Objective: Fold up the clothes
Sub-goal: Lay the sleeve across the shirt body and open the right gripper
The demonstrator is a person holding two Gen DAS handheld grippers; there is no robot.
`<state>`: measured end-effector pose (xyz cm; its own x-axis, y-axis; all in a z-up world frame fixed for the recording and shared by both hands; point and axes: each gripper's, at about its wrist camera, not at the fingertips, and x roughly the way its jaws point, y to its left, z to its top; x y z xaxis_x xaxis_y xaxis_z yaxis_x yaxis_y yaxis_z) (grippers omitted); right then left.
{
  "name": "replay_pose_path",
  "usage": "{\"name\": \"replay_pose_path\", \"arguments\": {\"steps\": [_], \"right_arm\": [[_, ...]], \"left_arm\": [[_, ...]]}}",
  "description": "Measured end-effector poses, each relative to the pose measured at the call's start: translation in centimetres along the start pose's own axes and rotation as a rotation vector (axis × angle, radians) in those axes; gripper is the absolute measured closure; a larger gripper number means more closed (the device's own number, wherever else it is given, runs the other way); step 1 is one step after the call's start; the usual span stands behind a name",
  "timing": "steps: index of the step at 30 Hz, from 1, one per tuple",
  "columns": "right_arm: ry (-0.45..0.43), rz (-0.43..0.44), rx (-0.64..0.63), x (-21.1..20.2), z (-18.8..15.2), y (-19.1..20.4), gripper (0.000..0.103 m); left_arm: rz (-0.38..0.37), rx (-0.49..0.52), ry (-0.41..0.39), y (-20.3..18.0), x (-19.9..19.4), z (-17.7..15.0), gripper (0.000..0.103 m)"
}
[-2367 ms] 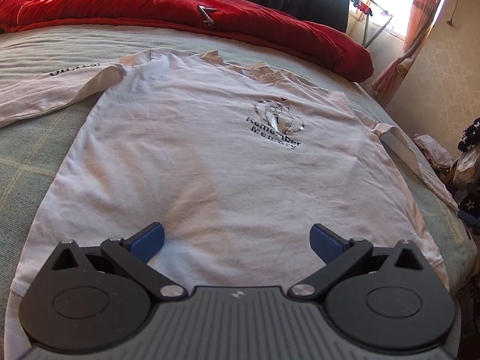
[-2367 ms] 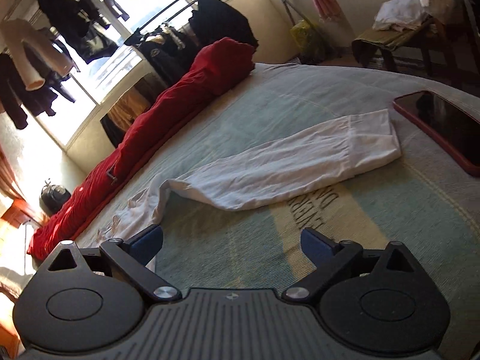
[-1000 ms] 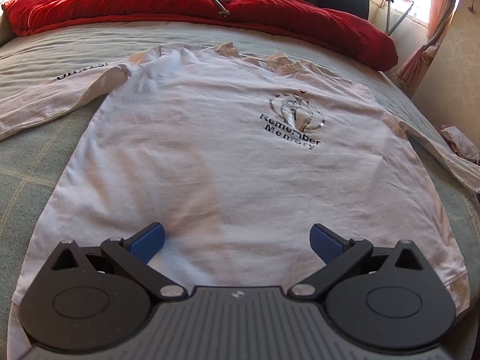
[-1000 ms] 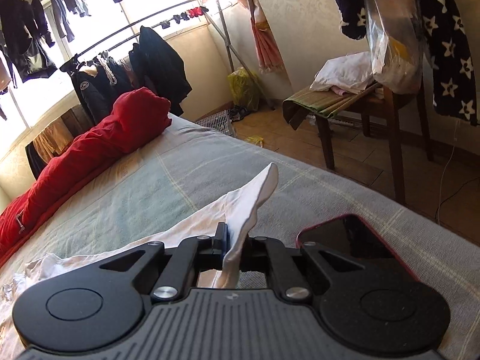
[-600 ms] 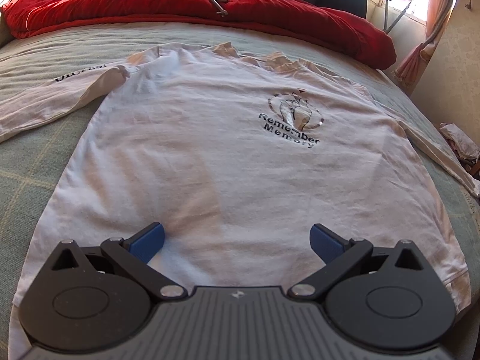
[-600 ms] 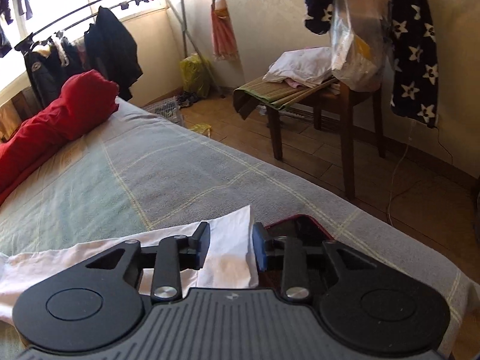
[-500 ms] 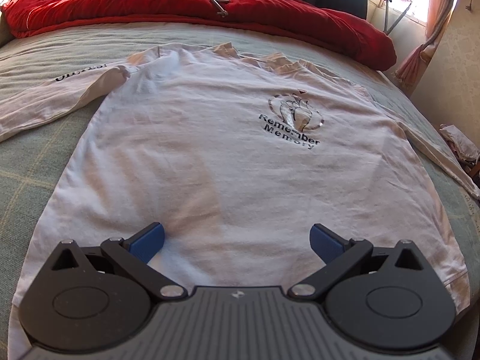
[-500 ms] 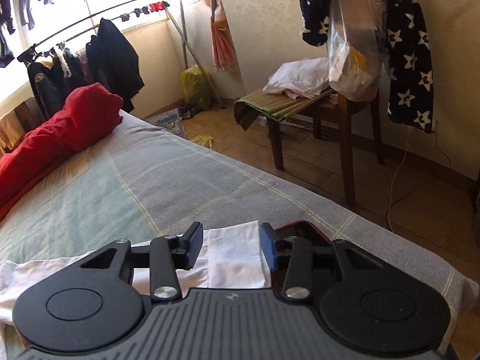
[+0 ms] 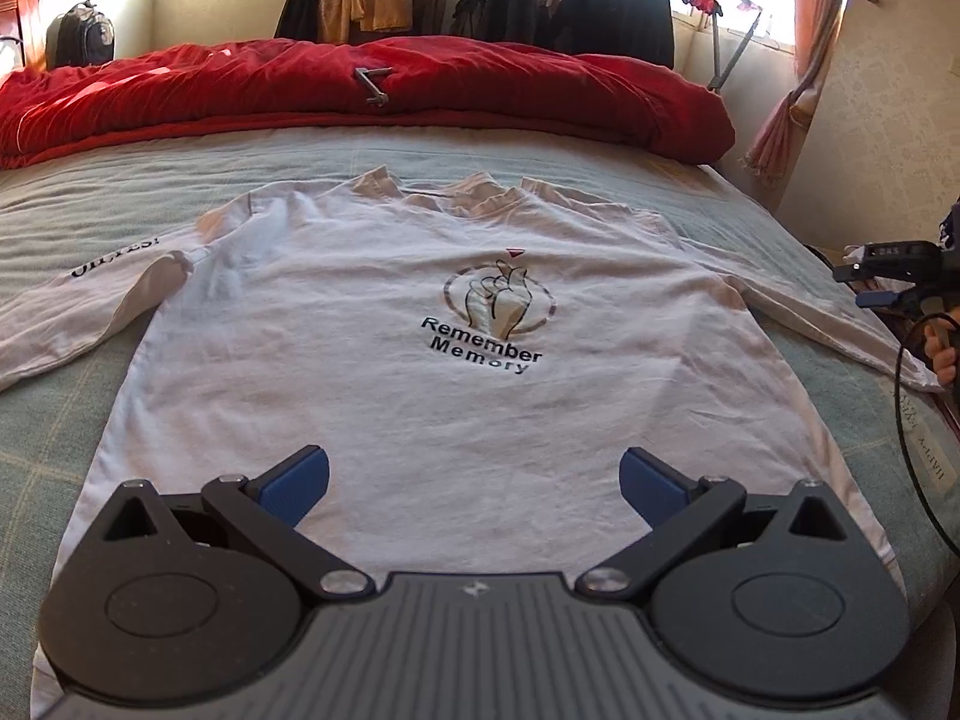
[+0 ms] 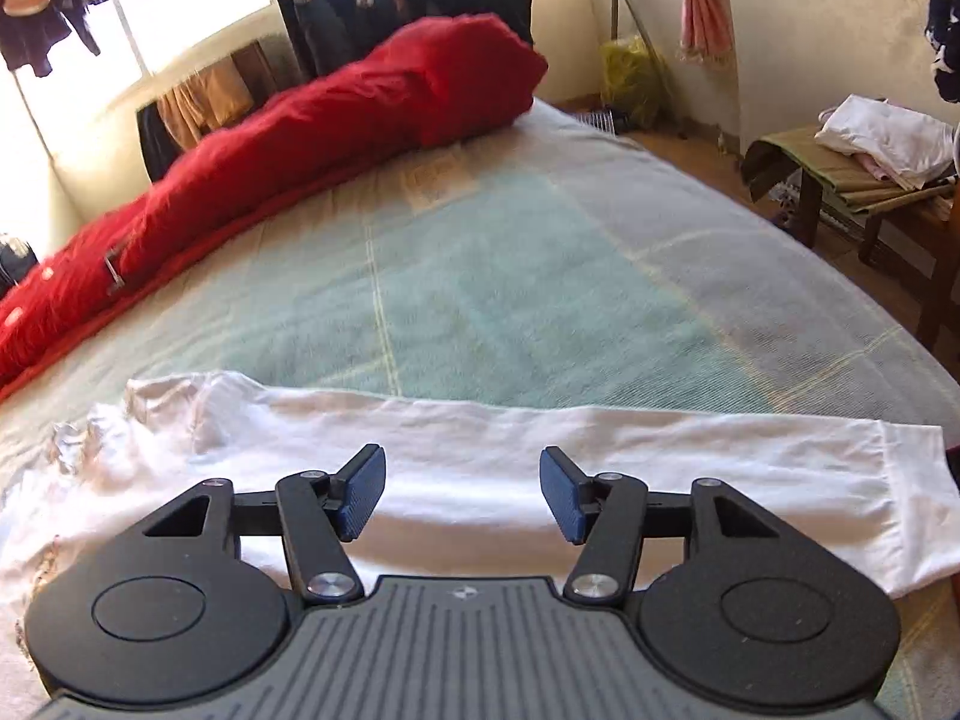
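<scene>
A white long-sleeved shirt (image 9: pixel 456 372) printed "Remember Memory" lies face up and flat on the bed, collar toward the red duvet. My left gripper (image 9: pixel 474 483) hovers open over its lower hem, holding nothing. The shirt's right sleeve (image 10: pixel 690 468) stretches straight out across the blanket, cuff at the right. My right gripper (image 10: pixel 462 495) is open just above the middle of that sleeve, with nothing between its blue pads. In the left wrist view the right gripper (image 9: pixel 888 288) shows at the far right edge, beside the sleeve's end.
A rolled red duvet (image 9: pixel 372 96) lies along the far side of the bed. The green-grey blanket (image 10: pixel 510 288) covers the mattress. A chair (image 10: pixel 864 180) piled with folded cloth stands off the bed's right side. Dark clothes hang on a rack (image 9: pixel 576 6) by the window.
My right gripper let go of the sleeve cuff, opened wide and swung left over the middle of the sleeve, which now lies straight. The left gripper rose slightly, staying open over the hem.
</scene>
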<state>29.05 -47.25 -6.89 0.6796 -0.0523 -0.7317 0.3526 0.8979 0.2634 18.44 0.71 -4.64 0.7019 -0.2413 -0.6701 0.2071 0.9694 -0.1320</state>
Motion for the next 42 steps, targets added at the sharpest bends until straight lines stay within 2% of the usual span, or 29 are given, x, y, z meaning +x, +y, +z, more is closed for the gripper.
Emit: {"name": "replay_pose_path", "arguments": {"steps": [3,6,10,14,16,20,28,31,35,38,42], "right_arm": [[0.104,-0.093,-0.03,4.1,0.0,2.6,0.03],[0.066,-0.166,-0.083,6.3,0.3,3.9,0.013],[0.045,-0.213,-0.077,9.1,2.4,4.1,0.0],[0.02,-0.202,-0.092,9.8,3.2,3.8,0.0],[-0.01,-0.178,-0.073,8.3,3.4,3.6,0.001],[-0.056,-0.062,-0.113,3.6,2.7,5.4,0.001],[0.05,-0.032,-0.338,4.1,-0.8,11.5,0.001],[0.082,-0.046,-0.331,5.0,-3.1,10.6,0.001],[0.061,-0.034,-0.289,3.2,-5.1,7.3,0.0],[0.064,-0.053,-0.282,1.3,-5.6,5.4,0.0],[-0.021,-0.074,-0.2,-0.7,-4.2,2.5,0.0]], "left_arm": [[-0.017,0.015,-0.005,-0.5,0.4,0.1,0.001],[-0.029,0.025,-0.007,-0.7,1.0,0.2,0.001],[-0.035,0.048,-0.002,-1.0,2.2,0.5,0.001],[-0.033,0.059,0.016,-1.0,3.4,0.3,0.001],[-0.018,0.075,0.018,-1.1,3.5,0.2,0.001],[-0.017,0.095,0.005,-1.1,3.1,-0.1,0.001],[-0.025,0.086,0.004,-1.7,2.0,-0.6,0.001],[-0.029,0.108,-0.01,-1.9,1.0,-1.0,0.001],[-0.018,0.118,-0.013,-1.9,0.6,-1.2,0.001],[-0.015,0.106,-0.016,-1.7,0.5,-1.2,0.001],[-0.03,0.098,-0.022,-1.8,0.4,-1.2,0.001]]}}
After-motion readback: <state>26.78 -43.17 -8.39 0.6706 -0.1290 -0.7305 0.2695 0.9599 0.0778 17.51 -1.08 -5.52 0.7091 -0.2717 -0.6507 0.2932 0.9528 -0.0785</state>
